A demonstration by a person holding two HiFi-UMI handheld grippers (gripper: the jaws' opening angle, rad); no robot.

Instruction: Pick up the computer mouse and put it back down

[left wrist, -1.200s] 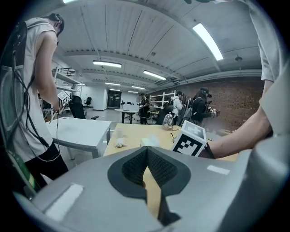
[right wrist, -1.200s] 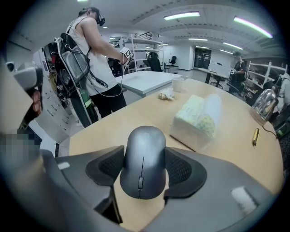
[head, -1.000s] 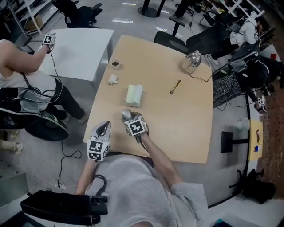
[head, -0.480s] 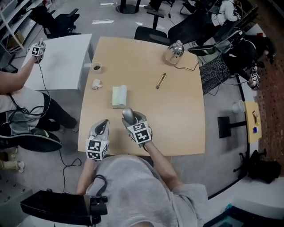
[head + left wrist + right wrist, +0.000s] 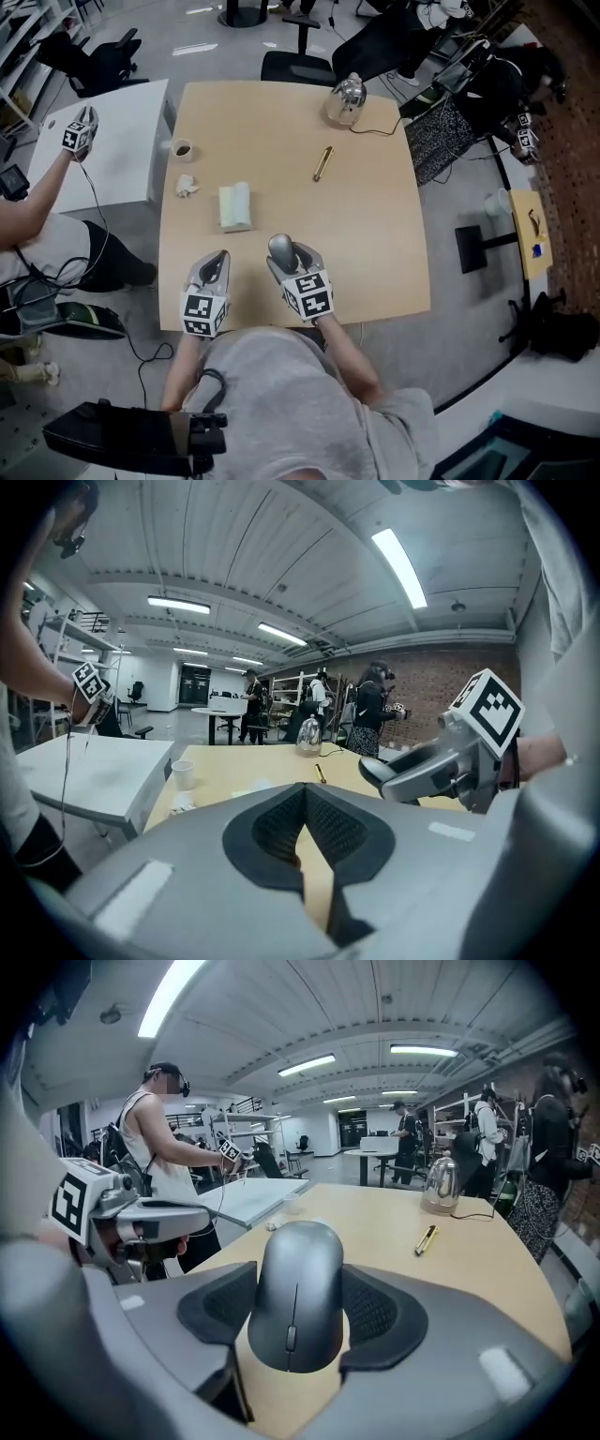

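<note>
Right gripper (image 5: 300, 1290) is clamped on the grey computer mouse (image 5: 298, 1251), held over the table (image 5: 366, 225). Left gripper (image 5: 302, 803) sits alongside, pinched closed, empty.

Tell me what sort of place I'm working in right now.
Probably an open lab or workshop rather than a home: an office chair at a plain wooden table, strip lights on a bare ceiling, and other people standing near more tables.
</note>
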